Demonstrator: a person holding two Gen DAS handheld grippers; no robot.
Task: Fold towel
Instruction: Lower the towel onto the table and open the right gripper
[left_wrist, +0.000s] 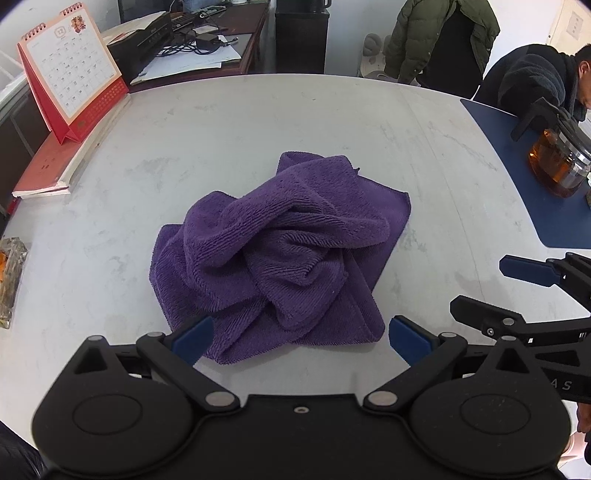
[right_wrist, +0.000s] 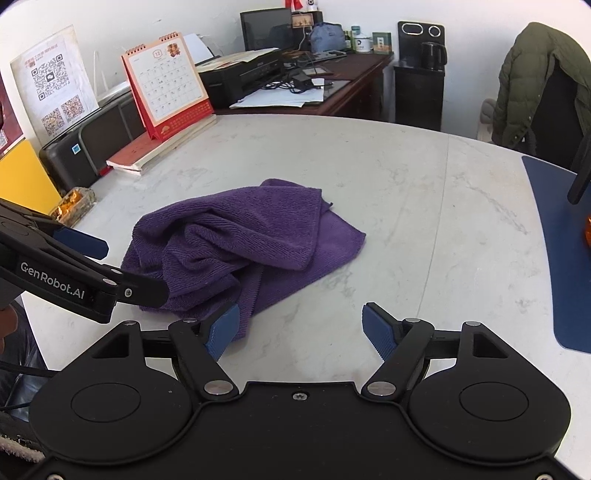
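Left gripper (left_wrist: 299, 338): jaws spread wide, holding nothing, at the near edge of the purple towel (left_wrist: 277, 254). Right gripper (right_wrist: 301, 326): jaws also wide apart and empty, just beside the towel's near right corner. Towel lies crumpled mid-counter (left_wrist: 221, 122).

The left gripper (right_wrist: 122, 266) bore "GenRobot.AI" in white on its black arm. The desk calendar (right_wrist: 168, 79) showed "12" at its top. Poster (right_wrist: 51, 81) QR codes were unreadable.
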